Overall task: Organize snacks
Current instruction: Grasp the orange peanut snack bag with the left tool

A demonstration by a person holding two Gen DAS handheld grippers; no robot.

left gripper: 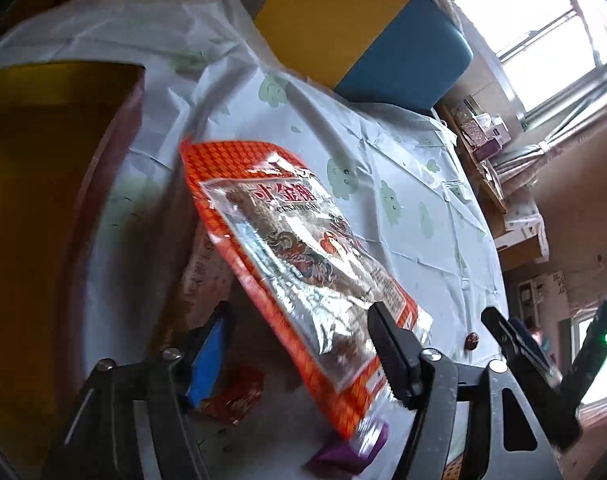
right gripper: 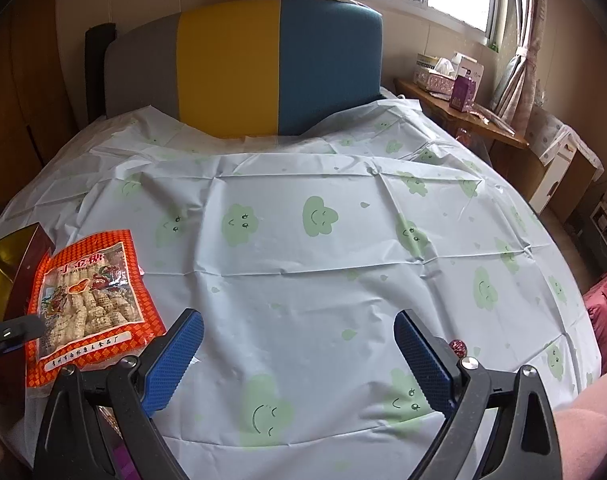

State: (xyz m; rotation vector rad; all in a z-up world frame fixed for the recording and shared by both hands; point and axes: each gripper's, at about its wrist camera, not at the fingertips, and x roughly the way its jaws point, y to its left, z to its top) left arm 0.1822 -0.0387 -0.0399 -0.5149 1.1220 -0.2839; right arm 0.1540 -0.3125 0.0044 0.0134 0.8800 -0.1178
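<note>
Both grippers — left (left gripper: 299,344), right (right gripper: 299,354) — have black jaws, blue dimpled pads (right gripper: 175,360), silver screws.

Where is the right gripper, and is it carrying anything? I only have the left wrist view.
Observer: The right gripper is open and empty, over the cloud-print tablecloth.
Operator: What's inside the orange bag? Glare hides it here.
Observer: The orange bag shows pale ridged pieces through its clear window.
Operator: Where does the left gripper meet it?
Observer: One finger of the left gripper lies over the bag's left edge. I can't tell whether it is clamped.
</note>
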